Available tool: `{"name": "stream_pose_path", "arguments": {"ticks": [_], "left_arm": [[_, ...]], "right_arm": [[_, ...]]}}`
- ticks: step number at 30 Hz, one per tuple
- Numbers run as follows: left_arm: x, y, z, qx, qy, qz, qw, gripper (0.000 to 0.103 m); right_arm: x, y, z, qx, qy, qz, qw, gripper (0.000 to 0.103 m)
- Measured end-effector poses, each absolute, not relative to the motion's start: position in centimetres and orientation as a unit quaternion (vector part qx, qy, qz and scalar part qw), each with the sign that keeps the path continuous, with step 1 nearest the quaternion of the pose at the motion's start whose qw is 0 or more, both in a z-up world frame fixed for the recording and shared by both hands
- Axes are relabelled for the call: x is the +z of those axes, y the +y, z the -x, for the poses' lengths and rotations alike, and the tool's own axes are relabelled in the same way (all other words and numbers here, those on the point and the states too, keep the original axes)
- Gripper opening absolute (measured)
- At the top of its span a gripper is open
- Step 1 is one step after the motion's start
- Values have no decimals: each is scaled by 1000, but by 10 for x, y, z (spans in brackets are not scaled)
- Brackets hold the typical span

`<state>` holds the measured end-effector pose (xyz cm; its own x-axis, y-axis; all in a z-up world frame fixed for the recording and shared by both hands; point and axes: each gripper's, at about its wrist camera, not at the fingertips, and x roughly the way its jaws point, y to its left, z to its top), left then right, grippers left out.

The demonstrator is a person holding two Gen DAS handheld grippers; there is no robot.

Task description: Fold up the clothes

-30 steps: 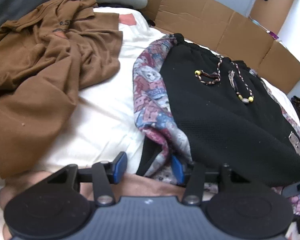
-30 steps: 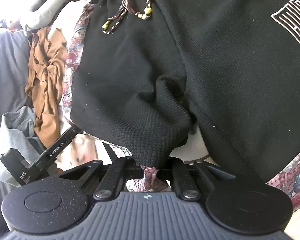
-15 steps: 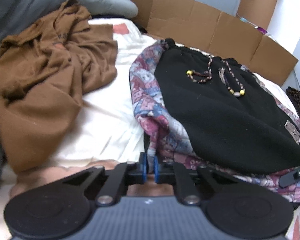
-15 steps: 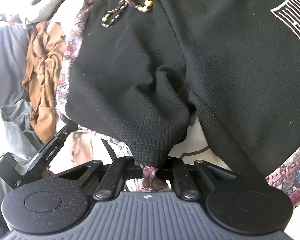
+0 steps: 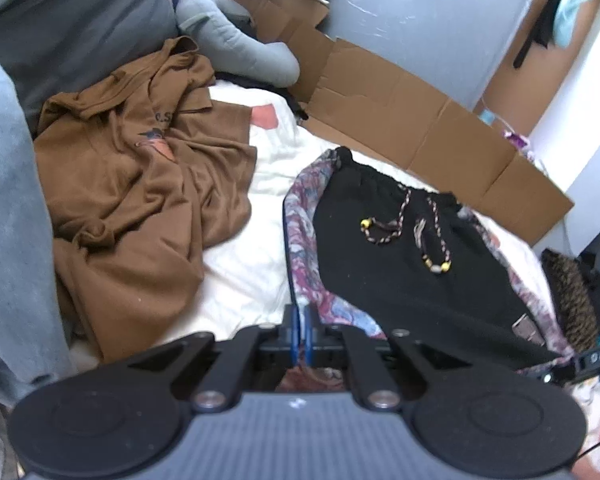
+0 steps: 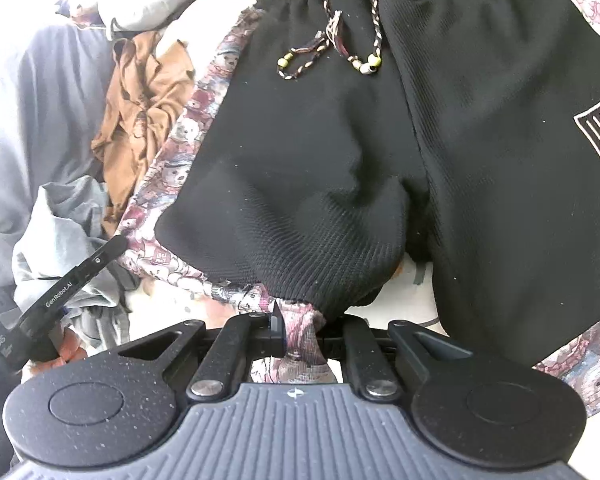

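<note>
Both claws pinch the same cloth. Left claw (image 5: 300, 332) has its blue tips squeezed nearly together on the near left edge of the teddy-bear print cloth (image 5: 300, 240). Right claw (image 6: 300, 332) is closed on that cloth's near edge (image 6: 300, 336), under the black shorts (image 6: 380, 140). Those shorts lie flat on the print cloth, on the white bed (image 5: 240, 272). A crumpled brown shirt (image 5: 140, 200) sits to the left, just apart. Flat cardboard (image 5: 400, 120) stands far behind.
</note>
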<state>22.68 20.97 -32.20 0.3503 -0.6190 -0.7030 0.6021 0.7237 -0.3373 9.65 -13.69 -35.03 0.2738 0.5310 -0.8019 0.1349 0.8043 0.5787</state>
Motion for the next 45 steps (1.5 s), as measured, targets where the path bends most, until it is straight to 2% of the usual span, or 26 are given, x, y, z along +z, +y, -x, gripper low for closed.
{"name": "stream_pose_path", "arguments": {"ticks": [7,21,29,32,34,37,45], "left_arm": [[-338,211,-233,-359,453,3,816,3],[-380,180,-268,-376,446,6,812,3],[-416,155,-300,-366,484,13,794,5],[-412,156,-304,-356,484,14,800,9],[-402,161,-304,-345,474,7,810,24],[-386,174,-297,-343,458,10,820,25],[-365,204,-254,-328,431,-34,840,25]], "right_arm": [[-362,-133,-98,134,619,-264,728,5],[-379,-133,-110,72,595,-247,761,5],[-391,-134,-117,41,587,-251,769,6],[-396,-135,-116,32,587,-258,766,8],[-398,-136,-115,26,587,-265,765,10],[-398,-137,-111,25,589,-267,762,22],[-387,-146,-104,29,579,-274,767,27]]}}
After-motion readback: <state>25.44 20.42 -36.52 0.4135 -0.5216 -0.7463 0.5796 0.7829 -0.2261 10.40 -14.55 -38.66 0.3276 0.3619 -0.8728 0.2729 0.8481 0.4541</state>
